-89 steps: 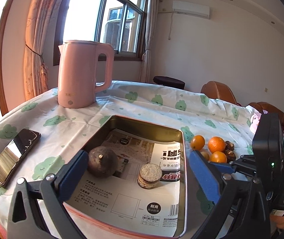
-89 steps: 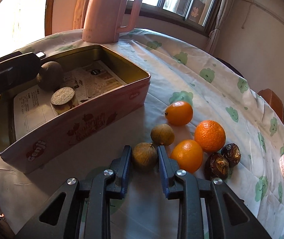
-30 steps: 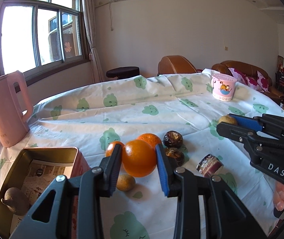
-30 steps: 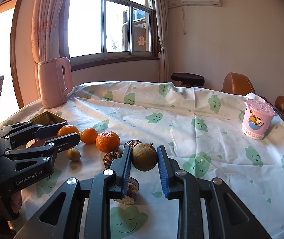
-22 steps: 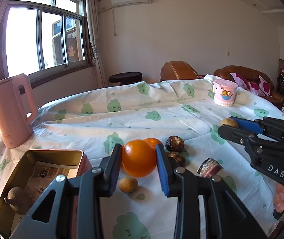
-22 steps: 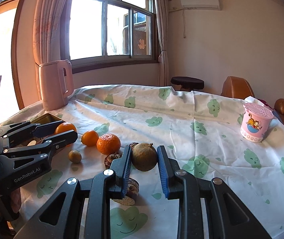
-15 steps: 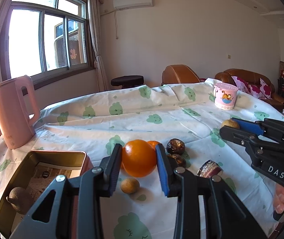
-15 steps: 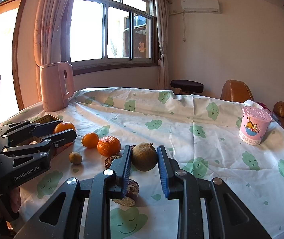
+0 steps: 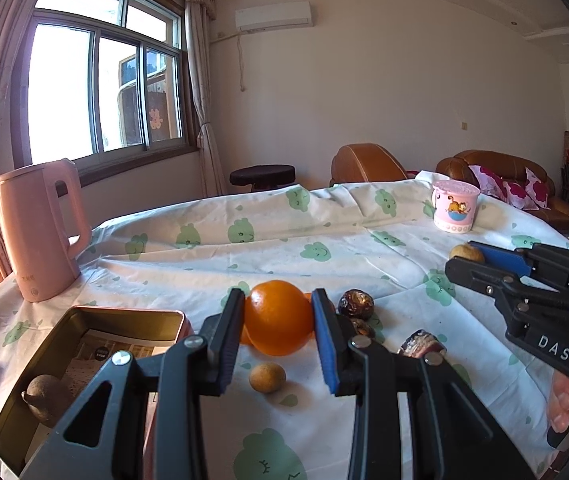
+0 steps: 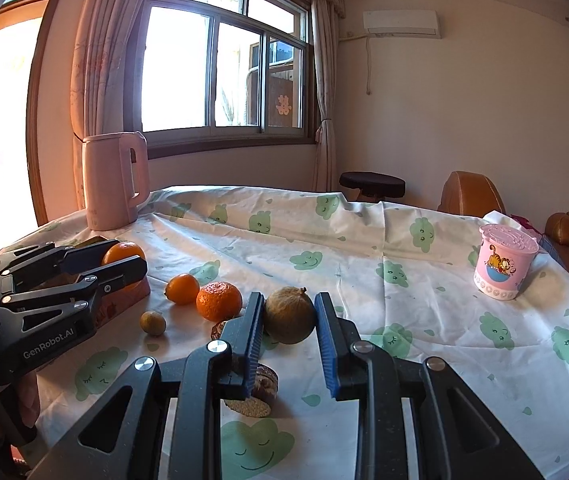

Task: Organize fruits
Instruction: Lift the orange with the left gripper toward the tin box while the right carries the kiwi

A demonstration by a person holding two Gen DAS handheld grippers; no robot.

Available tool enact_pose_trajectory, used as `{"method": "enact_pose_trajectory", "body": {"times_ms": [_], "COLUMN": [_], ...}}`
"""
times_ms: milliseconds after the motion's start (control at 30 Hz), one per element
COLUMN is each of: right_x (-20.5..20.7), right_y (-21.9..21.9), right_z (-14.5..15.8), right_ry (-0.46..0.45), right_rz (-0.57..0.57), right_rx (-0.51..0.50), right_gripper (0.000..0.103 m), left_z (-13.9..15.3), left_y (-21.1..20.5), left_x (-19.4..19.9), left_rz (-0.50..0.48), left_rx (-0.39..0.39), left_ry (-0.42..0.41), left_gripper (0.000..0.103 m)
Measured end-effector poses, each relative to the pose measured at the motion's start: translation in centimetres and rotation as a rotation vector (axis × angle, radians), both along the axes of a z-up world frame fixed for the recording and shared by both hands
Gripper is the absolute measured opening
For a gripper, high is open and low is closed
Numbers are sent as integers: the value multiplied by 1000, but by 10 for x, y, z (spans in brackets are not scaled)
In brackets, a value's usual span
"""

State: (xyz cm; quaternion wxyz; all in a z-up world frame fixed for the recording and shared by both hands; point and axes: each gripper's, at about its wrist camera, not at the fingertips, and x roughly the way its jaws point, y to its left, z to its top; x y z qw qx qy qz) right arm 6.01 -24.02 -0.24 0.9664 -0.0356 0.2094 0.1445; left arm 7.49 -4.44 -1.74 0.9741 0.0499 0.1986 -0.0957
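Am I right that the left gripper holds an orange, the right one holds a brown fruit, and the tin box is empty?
Not quite: the tin box is not empty. The left wrist view shows a brown fruit inside it. The left gripper does hold an orange, the right gripper a brown fruit.

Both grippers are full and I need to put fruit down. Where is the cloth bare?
Bare cloth spreads between the fruit cluster and the pink cup, also behind toward the kettle. Crowded: around the mandarin and dark fruits, beside the tin.
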Motion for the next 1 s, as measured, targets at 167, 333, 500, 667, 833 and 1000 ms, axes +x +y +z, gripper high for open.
{"method": "enact_pose_trajectory", "body": {"times_ms": [167,333,500,667,833,1000], "right_x": [-2,-6,-6,-9,-11,-13], "right_y": [1,0,0,-1,-1,-2], "right_z": [1,2,3,4,5,6], "right_ry": [-9,-27,-35,-52,-61,-70], "right_rz": [-2,-4,-7,-9,-10,-12], "right_rx": [0,3,5,10,12,13], "right_gripper": [27,27,27,27,27,27], "left_z": [1,2,2,3,4,6], "left_y": [1,5,9,11,12,12], "left_x": [-2,-5,-7,-10,-13,-18], "left_rz": [11,25,42,55,66,74], "left_rx": [-7,-24,-40,-50,-53,-50], "left_ry": [-11,-22,-29,-41,-58,-81], "left_gripper": [36,36,36,36,36,36]}}
